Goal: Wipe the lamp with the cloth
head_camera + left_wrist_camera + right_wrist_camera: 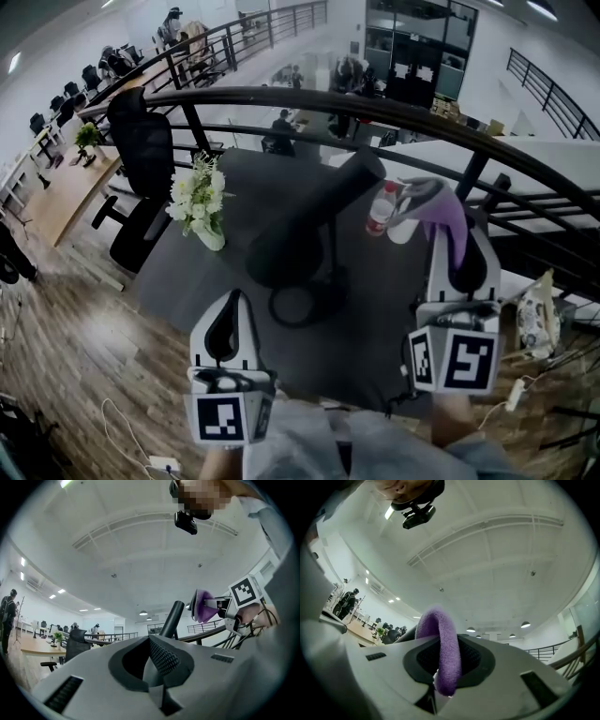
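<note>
The black lamp [292, 246] stands on the dark table [375, 347], its stem [359, 178] slanting up to the right over a ring base. My right gripper [453, 234] is right of the lamp, lifted, and shut on a purple cloth [444, 208] that drapes over its tips. In the right gripper view the cloth [440, 644] arches out of the closed jaws of that gripper [443, 667]. My left gripper [232, 302] is near the table's front left, shut and holding nothing. The left gripper view shows this gripper [157, 656], the lamp stem [171, 617] and the cloth [202, 605].
A vase of white flowers [200, 200] stands at the table's left. A bottle with a red label [380, 208] and a white cup [403, 231] sit behind the right gripper. A curved black railing [281, 97] runs behind the table; a black office chair [141, 150] stands at the left.
</note>
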{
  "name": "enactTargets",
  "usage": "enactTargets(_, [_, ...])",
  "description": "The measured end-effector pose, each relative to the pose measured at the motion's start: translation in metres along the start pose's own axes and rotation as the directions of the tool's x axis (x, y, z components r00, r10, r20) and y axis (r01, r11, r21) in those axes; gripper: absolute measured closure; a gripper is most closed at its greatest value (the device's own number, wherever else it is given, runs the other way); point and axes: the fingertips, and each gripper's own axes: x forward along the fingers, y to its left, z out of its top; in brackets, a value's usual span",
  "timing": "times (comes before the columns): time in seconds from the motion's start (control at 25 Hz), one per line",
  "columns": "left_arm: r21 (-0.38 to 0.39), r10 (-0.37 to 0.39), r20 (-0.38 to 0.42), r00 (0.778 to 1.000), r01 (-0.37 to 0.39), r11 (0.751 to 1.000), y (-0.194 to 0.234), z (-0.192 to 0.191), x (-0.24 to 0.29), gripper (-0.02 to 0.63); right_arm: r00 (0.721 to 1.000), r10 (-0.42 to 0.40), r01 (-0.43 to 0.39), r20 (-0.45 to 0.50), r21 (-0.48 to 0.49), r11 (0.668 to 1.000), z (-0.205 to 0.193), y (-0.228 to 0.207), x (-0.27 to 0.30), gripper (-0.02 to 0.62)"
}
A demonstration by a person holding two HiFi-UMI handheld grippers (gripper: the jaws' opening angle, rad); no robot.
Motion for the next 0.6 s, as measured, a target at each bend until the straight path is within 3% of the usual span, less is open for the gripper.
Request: enactTargets(0.6, [-0.019,-0.158,-0.015,0.987,0.158,0.987,0.060,-0.016,0.060,0.601,0.992,-0.087,0.085,-0.086,-0.027,0.996,-0.028,0.061,0.030,0.543])
